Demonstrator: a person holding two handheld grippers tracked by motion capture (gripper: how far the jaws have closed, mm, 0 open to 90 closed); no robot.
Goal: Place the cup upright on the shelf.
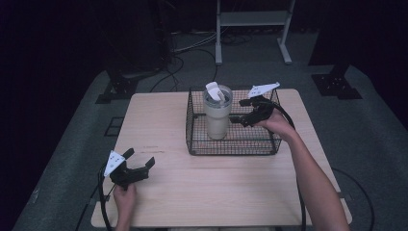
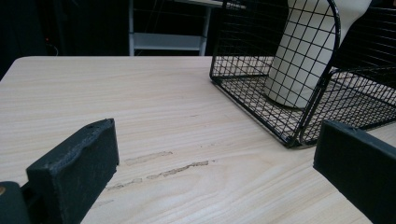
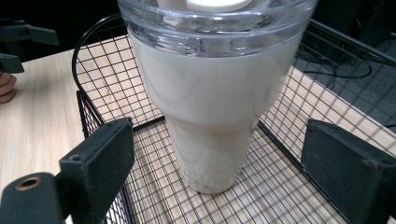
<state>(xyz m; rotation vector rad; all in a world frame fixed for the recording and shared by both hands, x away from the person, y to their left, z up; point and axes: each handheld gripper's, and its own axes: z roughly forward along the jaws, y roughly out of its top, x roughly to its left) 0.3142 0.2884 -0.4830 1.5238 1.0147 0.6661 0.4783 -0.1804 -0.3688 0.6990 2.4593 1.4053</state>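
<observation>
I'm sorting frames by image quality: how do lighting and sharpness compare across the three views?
High view: dim and soft, the table lit but the floor and background nearly black. Left gripper view: brighter, wood grain and wire basket crisp, near jaws slightly soft. Right gripper view: the tumbler is close and a little blurred, with glare on its clear lid.

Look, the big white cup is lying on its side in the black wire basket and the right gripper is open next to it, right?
Not quite. The cup is standing upright in the black wire basket, not lying on its side; the high view shows its clear lid on top. The rest holds: the right gripper is open next to it, its jaws wide apart in the right gripper view.
</observation>
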